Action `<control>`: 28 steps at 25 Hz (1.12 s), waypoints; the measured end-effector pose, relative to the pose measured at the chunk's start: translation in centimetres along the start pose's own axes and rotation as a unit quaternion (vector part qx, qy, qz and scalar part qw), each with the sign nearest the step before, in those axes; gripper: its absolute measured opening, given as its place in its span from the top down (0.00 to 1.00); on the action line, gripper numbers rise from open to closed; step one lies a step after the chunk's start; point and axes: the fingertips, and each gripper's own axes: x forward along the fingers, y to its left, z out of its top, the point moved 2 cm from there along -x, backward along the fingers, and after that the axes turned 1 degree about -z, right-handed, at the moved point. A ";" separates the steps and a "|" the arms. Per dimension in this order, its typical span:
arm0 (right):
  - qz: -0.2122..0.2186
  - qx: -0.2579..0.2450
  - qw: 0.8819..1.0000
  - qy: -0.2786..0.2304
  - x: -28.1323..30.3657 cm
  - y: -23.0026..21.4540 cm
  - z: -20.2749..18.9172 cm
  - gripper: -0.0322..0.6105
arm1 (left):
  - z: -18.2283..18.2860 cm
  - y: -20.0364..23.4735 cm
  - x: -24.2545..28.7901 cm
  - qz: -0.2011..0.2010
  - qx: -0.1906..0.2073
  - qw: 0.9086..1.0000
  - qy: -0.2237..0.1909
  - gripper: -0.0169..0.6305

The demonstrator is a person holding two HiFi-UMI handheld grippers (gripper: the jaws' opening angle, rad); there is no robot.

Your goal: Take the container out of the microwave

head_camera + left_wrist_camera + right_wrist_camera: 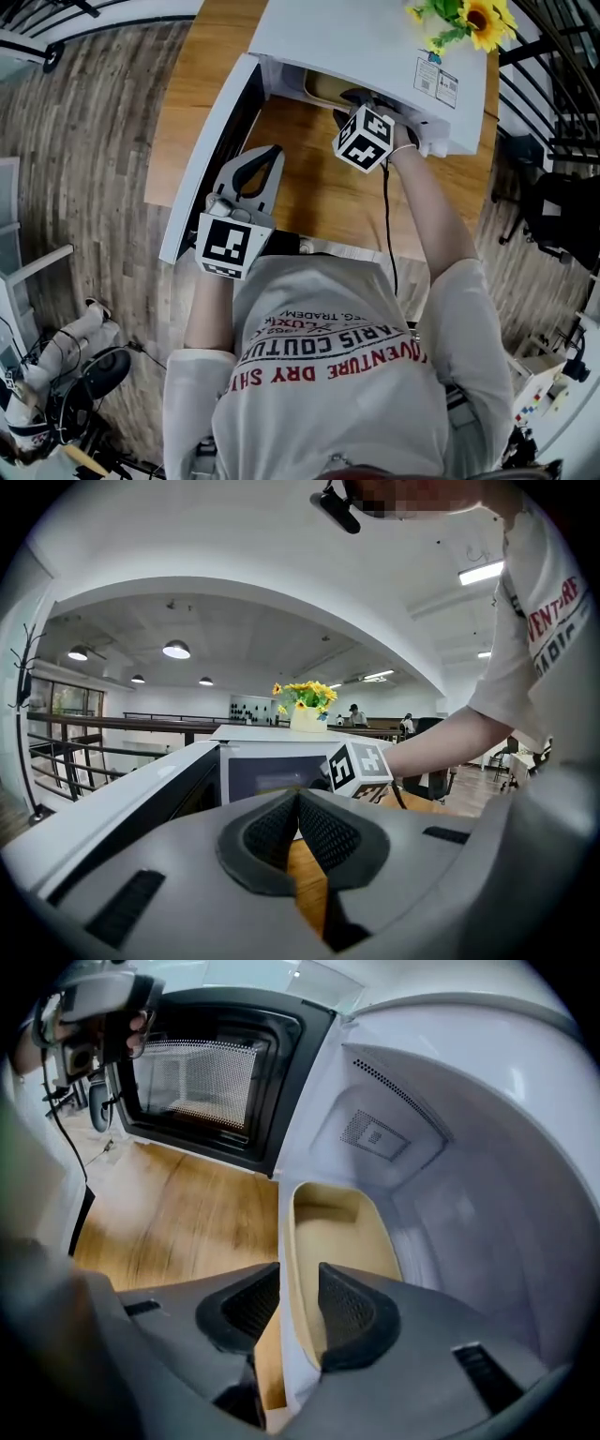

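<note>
Beige container (339, 1232) sits inside the open microwave (469, 1176), near wall btwn our right hand-held gripper's (298, 1277) parted jaws w/o a pinch yet, so we'd clear the white sill (284, 1232), squeeze firmly, pull out level; left hand-held gripper (298, 803) hangs closed, empty.

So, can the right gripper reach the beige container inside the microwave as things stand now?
Probably yes. The door stands wide open, and the right gripper is at the mouth of the microwave, jaws apart, with the container directly ahead. Nothing lies between them. Whether the pads touch its rim, I cannot tell.
</note>
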 end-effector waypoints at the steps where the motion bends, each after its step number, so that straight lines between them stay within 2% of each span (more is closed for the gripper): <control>1: 0.002 -0.010 1.000 0.004 0.3 0.0 0.1 0.73 | 0.0 0.1 0.0 0.000 -0.001 1.000 0.000 0.95; 6: 0.015 -0.060 0.998 0.032 1.3 0.5 0.2 0.86 | -0.2 0.3 -0.6 0.000 -0.001 1.000 0.004 0.95; 10: 0.023 -0.074 0.997 0.030 1.0 0.9 0.7 0.89 | -0.5 0.7 -1.5 0.005 -0.001 1.000 0.007 0.95; 14: 0.012 -0.080 0.997 0.014 0.0 1.6 1.4 0.90 | -0.4 0.7 -2.1 0.008 0.000 1.000 0.003 0.95; 19: 0.016 -0.048 0.999 -0.006 -2.2 3.1 1.5 0.90 | -0.1 0.2 -2.8 0.008 0.004 1.000 -0.005 0.95; 28: 0.019 0.012 0.996 -0.081 -8.7 7.0 1.1 0.90 | 0.8 -2.4 -4.6 0.000 0.023 1.000 -0.017 0.95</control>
